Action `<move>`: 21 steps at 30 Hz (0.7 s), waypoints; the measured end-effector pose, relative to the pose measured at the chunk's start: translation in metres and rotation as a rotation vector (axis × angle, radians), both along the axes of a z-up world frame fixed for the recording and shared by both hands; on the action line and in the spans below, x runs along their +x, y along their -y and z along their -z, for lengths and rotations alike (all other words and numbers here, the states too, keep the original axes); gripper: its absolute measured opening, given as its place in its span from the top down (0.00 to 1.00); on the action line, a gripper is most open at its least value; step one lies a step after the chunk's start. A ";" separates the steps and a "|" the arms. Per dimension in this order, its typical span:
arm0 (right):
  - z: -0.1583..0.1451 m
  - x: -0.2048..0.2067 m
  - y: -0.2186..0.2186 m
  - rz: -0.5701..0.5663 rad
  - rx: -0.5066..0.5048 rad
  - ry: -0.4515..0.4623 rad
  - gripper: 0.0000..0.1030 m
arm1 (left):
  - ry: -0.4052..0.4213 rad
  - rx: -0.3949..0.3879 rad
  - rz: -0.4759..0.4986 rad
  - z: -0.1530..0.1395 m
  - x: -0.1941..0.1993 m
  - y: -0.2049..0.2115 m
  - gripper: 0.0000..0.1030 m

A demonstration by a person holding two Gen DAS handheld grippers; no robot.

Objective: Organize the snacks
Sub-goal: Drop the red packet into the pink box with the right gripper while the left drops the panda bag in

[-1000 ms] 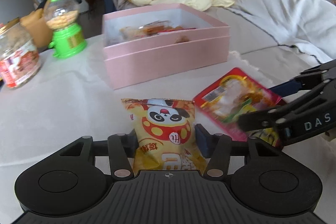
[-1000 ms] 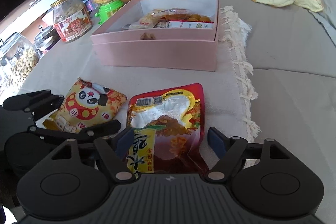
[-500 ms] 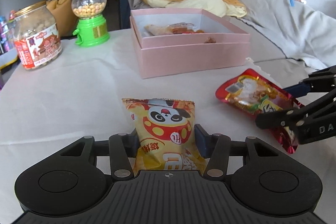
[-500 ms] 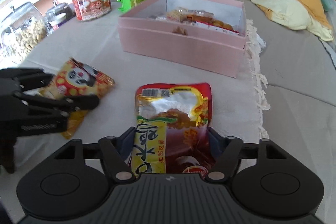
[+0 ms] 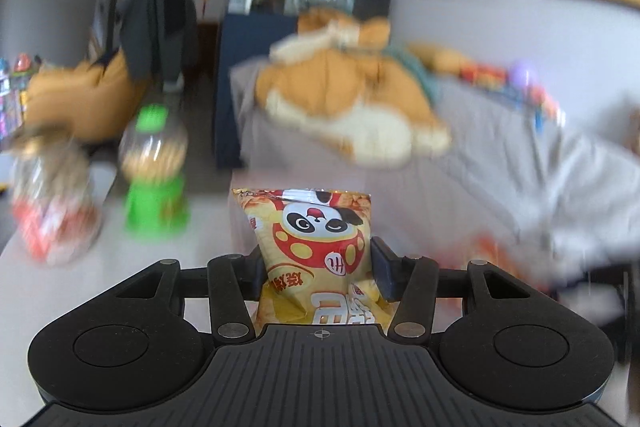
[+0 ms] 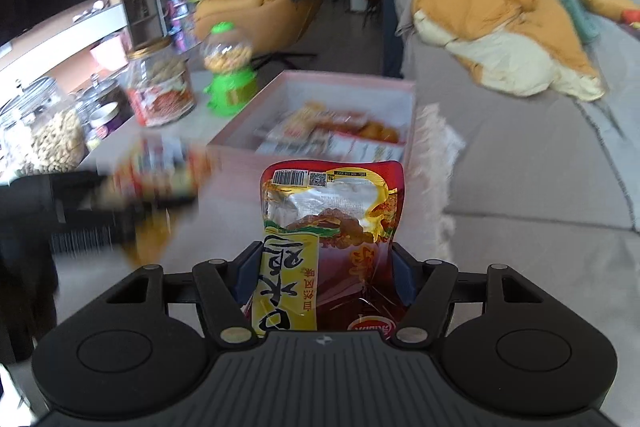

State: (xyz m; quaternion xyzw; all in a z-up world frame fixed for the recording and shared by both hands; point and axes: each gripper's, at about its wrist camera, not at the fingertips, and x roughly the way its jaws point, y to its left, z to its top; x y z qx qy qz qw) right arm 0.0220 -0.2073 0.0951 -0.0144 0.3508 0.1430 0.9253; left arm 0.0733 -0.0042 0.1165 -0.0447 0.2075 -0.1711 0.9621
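My left gripper (image 5: pixel 318 267) is shut on a yellow panda snack bag (image 5: pixel 312 235) and holds it upright above the table. My right gripper (image 6: pixel 324 275) is shut on a red and yellow snack pouch (image 6: pixel 332 227), also lifted. The open pink box (image 6: pixel 408 107) with several snack packets stands ahead of the right gripper. In the right wrist view the left gripper with its bag (image 6: pixel 156 179) is a blurred shape at the left. The pink box is hidden behind the bag in the left wrist view, which is blurred.
A green candy dispenser (image 6: pixel 230 75), a red-labelled jar (image 6: pixel 160 91) and a glass jar of nuts (image 6: pixel 44 139) stand at the table's left. A grey sofa (image 6: pixel 520 167) with an orange blanket (image 6: pixel 500 15) is to the right. A fringed cloth edge (image 6: pixel 436 163) lies beside the box.
Both grippers have lifted their snack bags off the table and tilted upward. The left gripper is moving fast, blurring its view.
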 end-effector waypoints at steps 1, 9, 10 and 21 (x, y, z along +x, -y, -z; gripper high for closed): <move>-0.001 0.001 0.002 0.003 0.002 0.009 0.36 | 0.003 -0.038 0.006 -0.005 0.017 0.002 0.45; 0.015 0.026 0.017 0.070 0.023 -0.033 0.36 | -0.092 -0.113 0.041 0.041 0.099 0.001 0.48; 0.015 0.026 0.017 0.073 0.017 -0.022 0.36 | -0.076 -0.151 0.032 0.040 0.095 -0.009 0.48; -0.037 0.147 -0.022 0.121 0.182 0.003 0.21 | -0.085 -0.086 -0.091 0.046 -0.004 -0.060 0.48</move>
